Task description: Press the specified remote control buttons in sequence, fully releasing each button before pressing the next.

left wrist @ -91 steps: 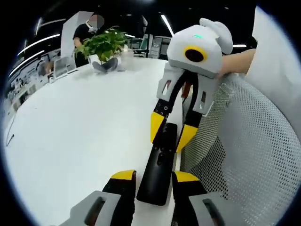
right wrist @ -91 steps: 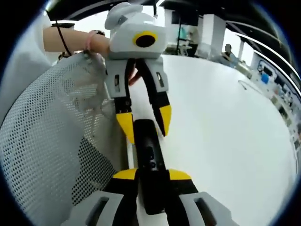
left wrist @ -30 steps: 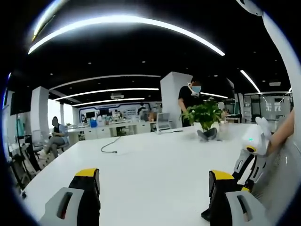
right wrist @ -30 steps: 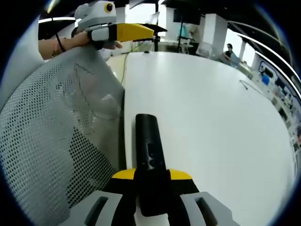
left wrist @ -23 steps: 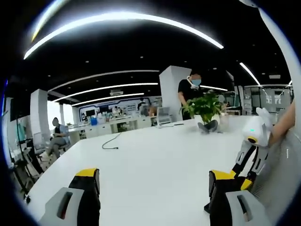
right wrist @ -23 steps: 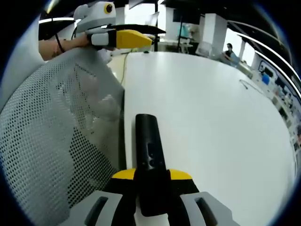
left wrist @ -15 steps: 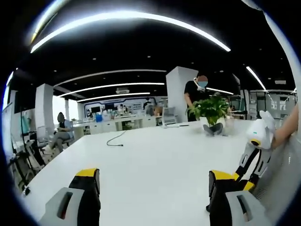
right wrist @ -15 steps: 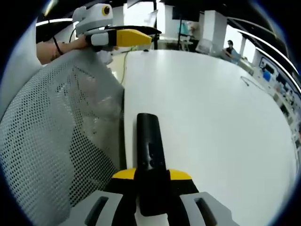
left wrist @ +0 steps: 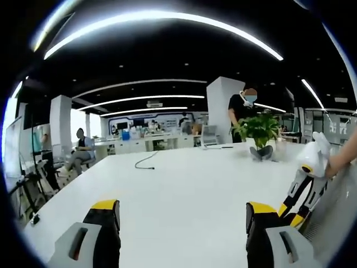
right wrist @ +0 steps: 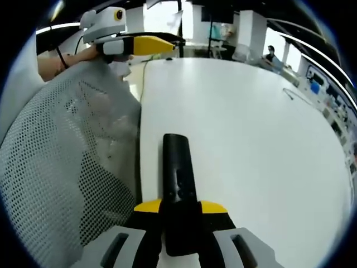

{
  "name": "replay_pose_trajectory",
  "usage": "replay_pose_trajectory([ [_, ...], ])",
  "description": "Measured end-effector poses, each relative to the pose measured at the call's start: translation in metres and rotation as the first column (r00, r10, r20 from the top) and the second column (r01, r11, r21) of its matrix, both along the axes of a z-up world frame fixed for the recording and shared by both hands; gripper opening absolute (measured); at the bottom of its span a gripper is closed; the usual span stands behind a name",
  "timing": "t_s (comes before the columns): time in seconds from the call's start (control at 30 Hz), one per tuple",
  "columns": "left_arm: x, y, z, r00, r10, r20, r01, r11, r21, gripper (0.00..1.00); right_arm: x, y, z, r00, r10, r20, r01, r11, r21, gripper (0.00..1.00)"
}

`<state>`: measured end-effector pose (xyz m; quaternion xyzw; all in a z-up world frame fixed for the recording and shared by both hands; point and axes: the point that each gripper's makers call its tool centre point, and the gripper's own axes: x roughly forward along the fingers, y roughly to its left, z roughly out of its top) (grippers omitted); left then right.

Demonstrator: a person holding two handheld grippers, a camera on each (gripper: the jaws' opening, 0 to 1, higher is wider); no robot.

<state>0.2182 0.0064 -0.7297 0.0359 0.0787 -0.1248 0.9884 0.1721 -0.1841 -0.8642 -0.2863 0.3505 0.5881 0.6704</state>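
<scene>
A black remote control (right wrist: 178, 173) lies lengthwise on the white table (right wrist: 256, 139), with small buttons on its top face. My right gripper (right wrist: 180, 209) is shut on its near end, a yellow tip on each side. My left gripper (right wrist: 146, 44) hangs in the air at the far left of the right gripper view, held by a hand (right wrist: 58, 60), well away from the remote. In the left gripper view my left gripper (left wrist: 181, 218) is wide open with nothing between its jaws, pointing level across the table (left wrist: 184, 184). My right gripper (left wrist: 290, 207) appears at the right edge.
A grey mesh chair back (right wrist: 61, 167) runs along the table's left edge beside the remote. A potted plant (left wrist: 262, 129) and a loose cable (left wrist: 146, 162) sit far across the table. One person stands behind the plant (left wrist: 245, 109); another sits far left (left wrist: 82, 151).
Three seconds ago my left gripper was down at the remote; since then it has lifted away and opened wide. Over the last second its view has drifted slightly. The right gripper still holds the remote.
</scene>
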Motion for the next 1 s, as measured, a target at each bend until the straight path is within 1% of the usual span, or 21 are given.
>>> replay_pose_trajectory([
  [0.1,0.0,0.001,-0.001,1.0,0.005,-0.005,-0.005,1.0,-0.012,0.97,0.004,0.0,0.0,1.0,-0.005,0.003,0.005,1.0,-0.002,0.2],
  [0.33,0.0,0.0,-0.003,1.0,-0.002,-0.019,0.001,1.0,-0.011,0.97,0.015,0.0,0.0,1.0,-0.021,0.01,0.021,1.0,-0.002,0.2],
  [0.53,0.0,0.001,-0.004,1.0,0.001,-0.024,-0.001,1.0,-0.016,0.97,0.025,-0.001,0.0,1.0,-0.006,0.015,0.006,1.0,-0.014,0.2],
  [0.67,-0.001,-0.002,-0.007,0.999,-0.013,-0.041,0.012,1.0,-0.028,0.96,0.033,-0.002,-0.001,1.0,-0.002,0.019,0.002,1.0,-0.022,0.2],
  [0.83,-0.001,-0.002,-0.006,0.999,-0.014,-0.037,0.013,0.999,-0.033,0.96,0.041,-0.002,0.0,1.0,0.002,0.004,-0.002,1.0,-0.023,0.2],
  [1.0,-0.001,-0.002,-0.007,0.999,-0.018,-0.039,0.017,0.999,-0.031,0.95,0.051,-0.002,-0.001,1.0,0.004,0.013,-0.003,0.999,-0.034,0.2],
])
